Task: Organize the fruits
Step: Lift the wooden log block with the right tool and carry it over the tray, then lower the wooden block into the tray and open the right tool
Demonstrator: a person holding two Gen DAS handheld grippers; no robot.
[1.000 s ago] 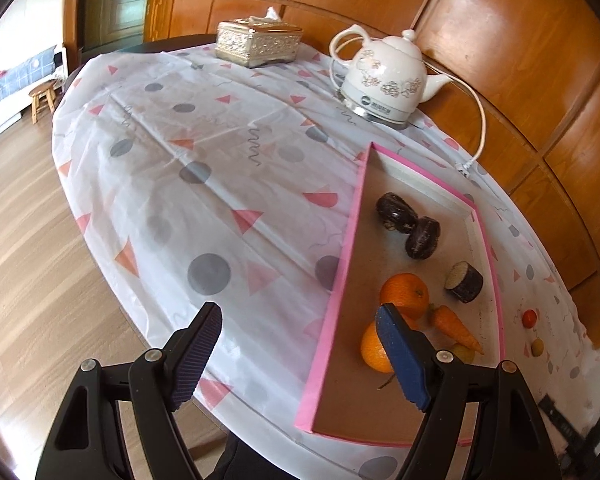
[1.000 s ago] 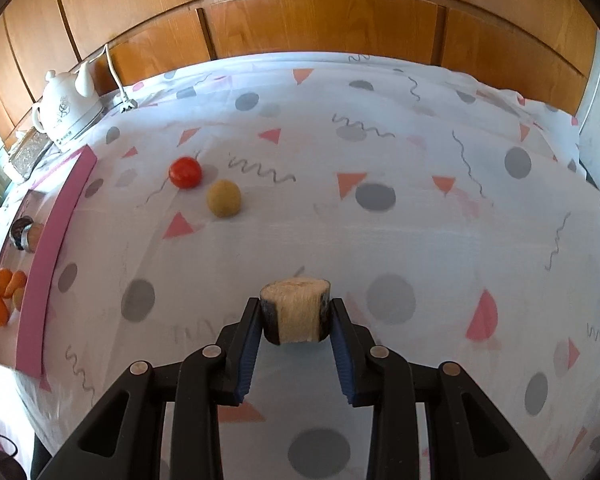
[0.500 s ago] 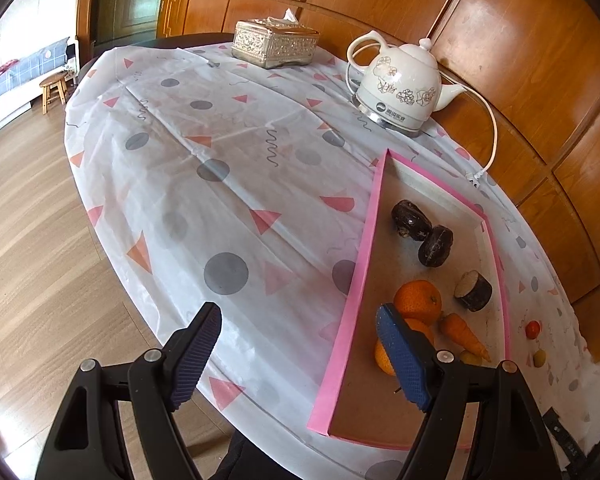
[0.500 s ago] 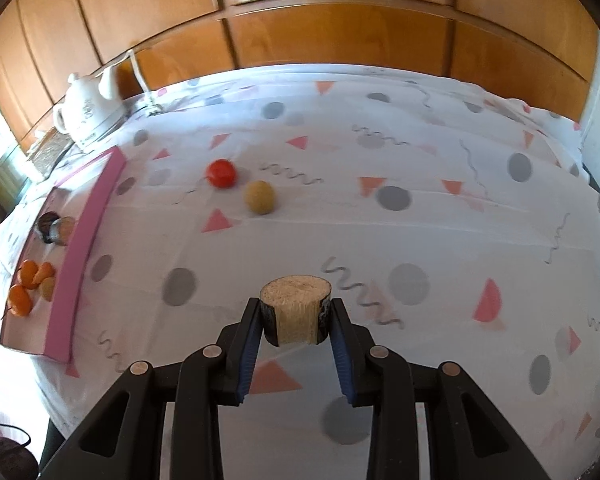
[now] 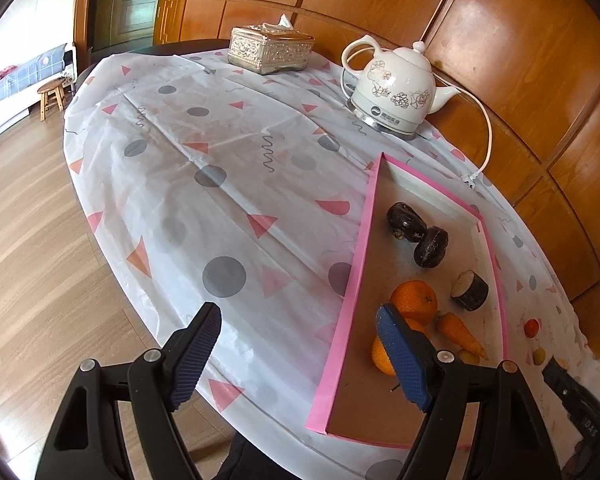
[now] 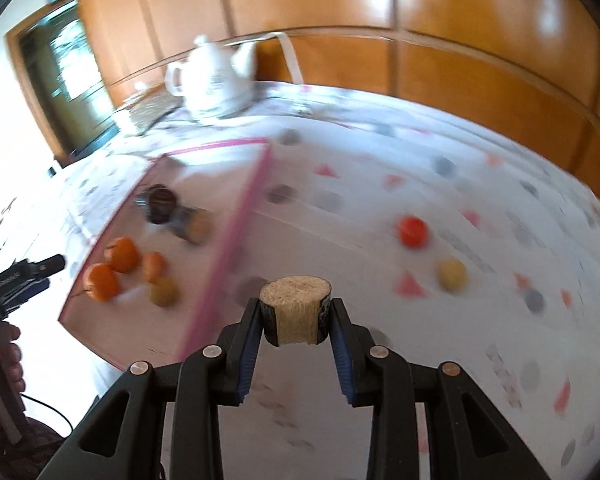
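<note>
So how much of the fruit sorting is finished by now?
Mostly done: the pink-rimmed tray already holds two oranges, a carrot, two dark fruits and a cut piece. The right gripper holds another cut piece. A red fruit and a yellow fruit remain on the cloth.

Bright daylight; right wrist view seemingly motion-blurred, edges fisheye-warped.

The oval counter [image 5: 172, 184], draped in white patterned plastic cloth, carries a pink-rimmed shallow cardboard tray [image 5: 358, 264], a white floral ceramic kettle [image 5: 396, 88] and a silver embossed tissue box [image 5: 270, 50].
</note>
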